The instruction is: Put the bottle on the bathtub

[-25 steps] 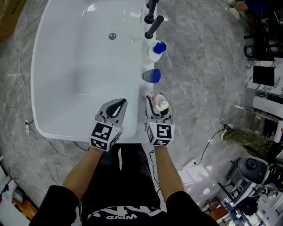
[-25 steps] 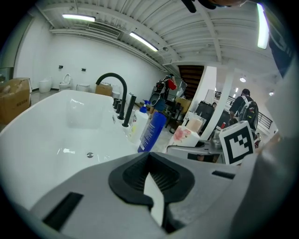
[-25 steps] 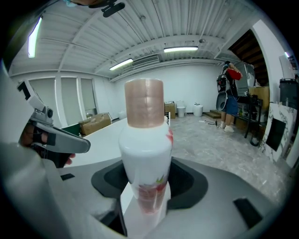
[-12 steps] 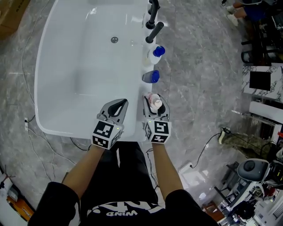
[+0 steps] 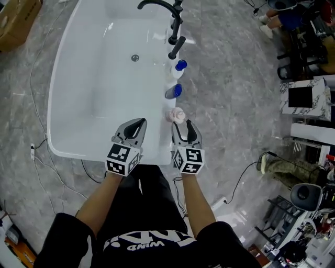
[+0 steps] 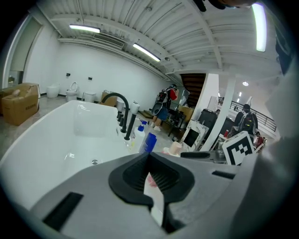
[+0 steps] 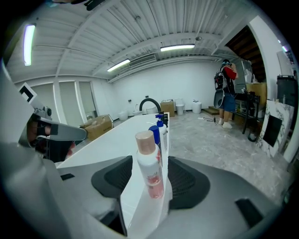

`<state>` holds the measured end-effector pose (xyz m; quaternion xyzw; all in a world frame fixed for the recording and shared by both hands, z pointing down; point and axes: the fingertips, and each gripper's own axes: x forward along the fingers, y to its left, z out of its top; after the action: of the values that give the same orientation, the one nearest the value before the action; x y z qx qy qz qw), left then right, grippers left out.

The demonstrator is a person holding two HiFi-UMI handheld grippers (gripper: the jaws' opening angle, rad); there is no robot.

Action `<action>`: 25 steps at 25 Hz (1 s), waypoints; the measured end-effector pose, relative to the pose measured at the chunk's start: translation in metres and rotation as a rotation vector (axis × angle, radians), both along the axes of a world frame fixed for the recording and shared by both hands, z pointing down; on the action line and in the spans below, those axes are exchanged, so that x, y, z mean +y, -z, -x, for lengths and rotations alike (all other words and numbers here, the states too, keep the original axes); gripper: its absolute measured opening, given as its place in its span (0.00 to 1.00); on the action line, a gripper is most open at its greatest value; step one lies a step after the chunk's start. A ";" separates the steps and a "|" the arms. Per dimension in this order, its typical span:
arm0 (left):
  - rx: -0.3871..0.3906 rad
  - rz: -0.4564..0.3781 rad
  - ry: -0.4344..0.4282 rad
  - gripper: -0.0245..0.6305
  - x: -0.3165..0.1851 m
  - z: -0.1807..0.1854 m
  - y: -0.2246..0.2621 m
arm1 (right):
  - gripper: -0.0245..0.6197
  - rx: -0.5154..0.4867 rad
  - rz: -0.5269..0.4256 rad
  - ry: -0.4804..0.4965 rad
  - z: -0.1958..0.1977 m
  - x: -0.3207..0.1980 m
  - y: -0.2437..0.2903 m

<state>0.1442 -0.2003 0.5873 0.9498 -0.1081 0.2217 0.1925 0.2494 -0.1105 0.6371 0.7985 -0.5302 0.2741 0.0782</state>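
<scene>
Bottle, white with a pinkish cap, stands upright on the bathtub rim, right-hand side, nearest you in a row of three. Your right gripper sits just behind it with the fingers spread apart. From the right gripper view the bottle lines up in the gap but neither pad touches it. Your left gripper is over the tub's near edge with the fingers pressed together, holding nothing. A pale sliver shows at the seam in the left gripper view, probably just the tub seen through it, hard to say. Further along the rim are a blue-capped bottle, then a pump bottle, then the black faucet. Drain is in the basin floor.
</scene>
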 end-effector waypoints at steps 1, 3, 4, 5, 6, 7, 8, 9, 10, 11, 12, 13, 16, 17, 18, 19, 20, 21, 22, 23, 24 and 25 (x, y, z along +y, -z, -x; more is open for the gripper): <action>0.005 -0.006 0.005 0.05 0.002 0.004 0.004 | 0.42 0.001 -0.007 -0.005 0.001 0.006 0.005; 0.010 -0.018 0.017 0.05 0.005 0.011 0.013 | 0.42 0.000 -0.018 -0.006 0.005 0.017 0.015; 0.011 -0.023 0.021 0.05 0.007 0.015 0.018 | 0.41 0.000 -0.024 -0.003 0.007 0.023 0.021; 0.011 -0.027 0.023 0.05 0.010 0.018 0.023 | 0.41 0.000 -0.030 0.000 0.010 0.028 0.027; 0.012 -0.031 0.023 0.05 0.013 0.022 0.028 | 0.42 0.002 -0.036 0.004 0.012 0.033 0.034; 0.013 -0.033 0.022 0.05 0.016 0.025 0.033 | 0.41 0.003 -0.043 0.006 0.014 0.038 0.042; 0.016 -0.035 0.021 0.05 0.019 0.029 0.039 | 0.41 0.003 -0.054 0.008 0.016 0.043 0.050; 0.021 -0.033 0.019 0.05 0.022 0.032 0.046 | 0.41 0.000 -0.067 0.009 0.018 0.047 0.058; 0.029 -0.029 0.018 0.05 0.025 0.035 0.053 | 0.41 -0.005 -0.083 0.010 0.020 0.051 0.068; 0.041 -0.024 0.016 0.05 0.027 0.036 0.062 | 0.41 -0.008 -0.099 0.013 0.022 0.054 0.077; 0.056 -0.021 0.014 0.05 0.028 0.037 0.072 | 0.41 -0.006 -0.114 0.019 0.025 0.056 0.086; 0.069 -0.021 0.012 0.05 0.029 0.038 0.081 | 0.40 0.001 -0.127 0.026 0.028 0.057 0.095; 0.104 -0.025 0.000 0.05 0.035 0.040 0.104 | 0.39 0.025 -0.158 0.051 0.037 0.061 0.119; 0.113 -0.029 -0.007 0.05 0.039 0.041 0.111 | 0.39 0.030 -0.166 0.058 0.040 0.063 0.125; 0.120 -0.034 -0.017 0.05 0.043 0.042 0.117 | 0.39 0.033 -0.172 0.063 0.043 0.066 0.131; 0.127 -0.042 -0.027 0.05 0.047 0.043 0.122 | 0.39 0.036 -0.178 0.066 0.045 0.068 0.136; 0.132 -0.050 -0.037 0.05 0.050 0.044 0.128 | 0.39 0.038 -0.184 0.068 0.047 0.071 0.141; 0.136 -0.058 -0.047 0.05 0.054 0.046 0.132 | 0.39 0.041 -0.190 0.068 0.048 0.073 0.147; 0.138 -0.066 -0.056 0.05 0.057 0.048 0.137 | 0.39 0.044 -0.196 0.067 0.049 0.075 0.152; 0.139 -0.073 -0.064 0.05 0.060 0.050 0.140 | 0.39 0.048 -0.203 0.064 0.050 0.077 0.158; 0.139 -0.081 -0.070 0.05 0.063 0.054 0.144 | 0.39 0.053 -0.210 0.061 0.052 0.079 0.164; 0.138 -0.088 -0.073 0.05 0.065 0.058 0.147 | 0.39 0.056 -0.218 0.057 0.054 0.082 0.170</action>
<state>0.0861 -0.1356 0.4407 0.9737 -0.0693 0.1578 0.1493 0.1956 -0.0284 0.4668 0.7943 -0.5769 0.1899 0.0134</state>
